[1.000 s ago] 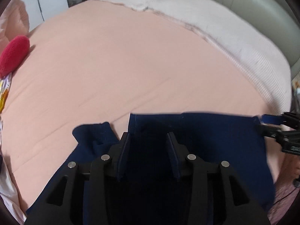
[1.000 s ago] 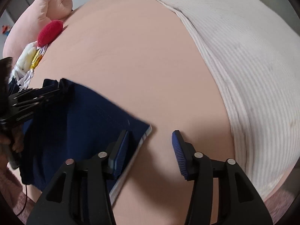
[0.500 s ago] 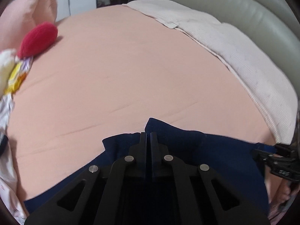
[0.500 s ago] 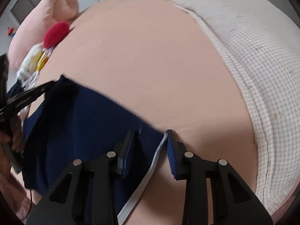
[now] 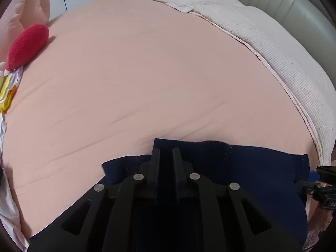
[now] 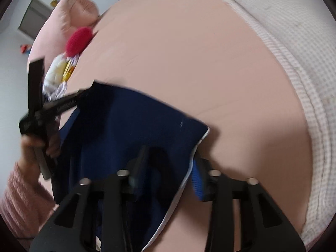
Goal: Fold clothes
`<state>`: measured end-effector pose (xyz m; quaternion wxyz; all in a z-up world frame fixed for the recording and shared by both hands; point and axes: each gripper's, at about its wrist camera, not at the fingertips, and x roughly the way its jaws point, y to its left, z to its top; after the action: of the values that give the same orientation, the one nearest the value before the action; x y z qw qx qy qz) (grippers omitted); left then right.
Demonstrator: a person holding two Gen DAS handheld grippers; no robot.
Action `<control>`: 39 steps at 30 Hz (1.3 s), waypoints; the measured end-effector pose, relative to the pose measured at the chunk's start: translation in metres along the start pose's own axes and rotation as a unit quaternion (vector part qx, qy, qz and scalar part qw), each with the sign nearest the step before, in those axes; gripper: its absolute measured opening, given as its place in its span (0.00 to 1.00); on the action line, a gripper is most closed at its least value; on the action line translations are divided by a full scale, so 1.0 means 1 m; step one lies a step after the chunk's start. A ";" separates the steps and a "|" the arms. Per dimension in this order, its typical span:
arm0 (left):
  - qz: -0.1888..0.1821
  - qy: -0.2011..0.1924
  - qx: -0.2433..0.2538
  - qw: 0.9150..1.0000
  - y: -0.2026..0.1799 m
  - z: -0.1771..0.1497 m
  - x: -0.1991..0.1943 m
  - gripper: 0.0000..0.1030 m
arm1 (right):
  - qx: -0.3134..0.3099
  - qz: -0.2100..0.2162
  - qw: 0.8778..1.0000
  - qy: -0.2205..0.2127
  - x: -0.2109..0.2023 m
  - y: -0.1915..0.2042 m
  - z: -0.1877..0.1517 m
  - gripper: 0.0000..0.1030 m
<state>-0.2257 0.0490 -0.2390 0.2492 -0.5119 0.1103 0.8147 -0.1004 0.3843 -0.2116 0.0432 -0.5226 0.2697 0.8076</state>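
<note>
A navy garment (image 5: 252,168) lies on the near part of a peach bed sheet (image 5: 157,73). My left gripper (image 5: 166,150) pinches a raised fold at its far edge; the jaws are opening slightly, with cloth still pressed between the pads. In the right wrist view the garment (image 6: 130,126) has a white-trimmed side edge. That edge runs between the fingers of my right gripper (image 6: 171,155), whose jaws are closing; the blurred pads still stand apart. Each view shows the other tool: the left gripper (image 6: 63,105) on the far corner, the right gripper (image 5: 315,178) at the garment's right side.
A red plush (image 5: 27,44) and a yellow and white packet (image 5: 8,90) lie at the left by a pink pillow (image 5: 23,6). A white waffle blanket (image 5: 283,52) covers the right side under a grey headboard (image 5: 294,6). A pink sleeve (image 6: 19,199) holds the left tool.
The left jaws went from wide open to nearly shut on the garment's far edge. The right gripper slid over the white-trimmed edge and its jaws narrowed. That corner has lifted a little.
</note>
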 end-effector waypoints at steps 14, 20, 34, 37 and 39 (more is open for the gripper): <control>0.014 -0.039 -0.071 0.997 0.016 0.018 -0.005 0.04 | 0.051 -0.082 0.994 -0.059 -0.022 -0.031 0.012 0.22; -0.007 -0.046 0.007 0.999 -0.020 0.011 -0.014 0.04 | 0.032 -0.056 0.993 -0.100 -0.040 -0.023 0.013 0.25; 0.003 -0.015 0.039 0.999 -0.047 0.029 -0.003 0.04 | 0.005 -0.098 0.990 -0.101 -0.045 -0.015 0.004 0.14; 0.017 0.019 0.101 0.995 -0.076 0.021 0.013 0.05 | -0.001 -0.077 0.995 -0.059 -0.032 -0.011 0.002 0.17; 0.059 0.020 0.109 0.992 -0.079 0.024 0.021 0.06 | -0.004 -0.115 0.993 -0.033 -0.015 -0.008 0.000 0.13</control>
<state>-0.2109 0.1326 -0.2409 0.2527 -0.4906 0.2333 0.8006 -0.0910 0.3948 -0.2014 0.1432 -0.5233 0.2032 0.8151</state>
